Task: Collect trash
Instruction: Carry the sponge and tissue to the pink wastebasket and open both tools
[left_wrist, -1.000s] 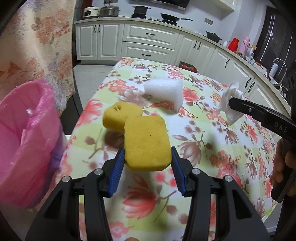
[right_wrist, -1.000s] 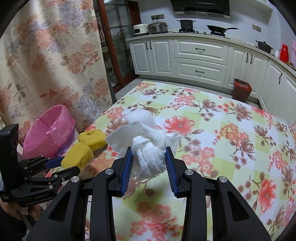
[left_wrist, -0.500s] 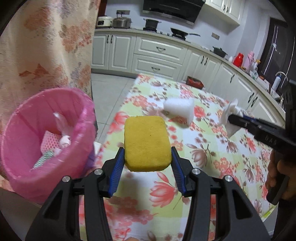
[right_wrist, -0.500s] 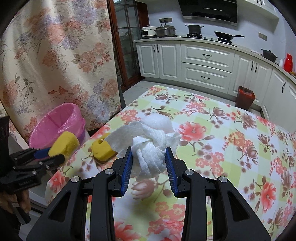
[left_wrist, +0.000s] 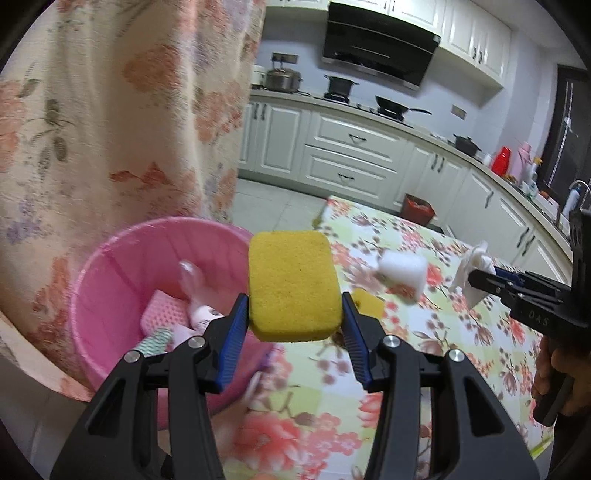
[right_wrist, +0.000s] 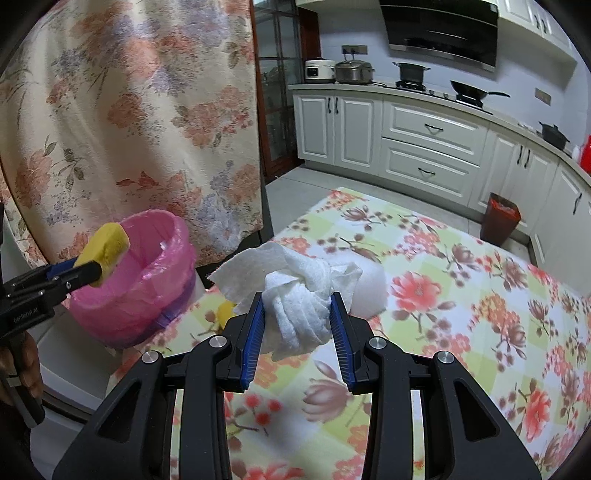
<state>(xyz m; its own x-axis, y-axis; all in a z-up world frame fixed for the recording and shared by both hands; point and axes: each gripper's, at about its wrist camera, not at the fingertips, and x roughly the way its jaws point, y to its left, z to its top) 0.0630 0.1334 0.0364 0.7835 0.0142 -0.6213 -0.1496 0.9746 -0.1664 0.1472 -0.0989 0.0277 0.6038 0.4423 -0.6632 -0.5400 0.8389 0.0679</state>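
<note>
I count two yellow sponges, one white foam block, one crumpled paper towel, one pink-lined bin, two grippers.

Each fisheye camera looks forward and down along its own fingers, close up. The left view faces the pink bin, the right view the floral desk; both share bin, desk and kitchen cabinets.

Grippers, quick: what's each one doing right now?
Left gripper: shut on the yellow sponge.
Right gripper: shut on the crumpled paper towel.
</note>
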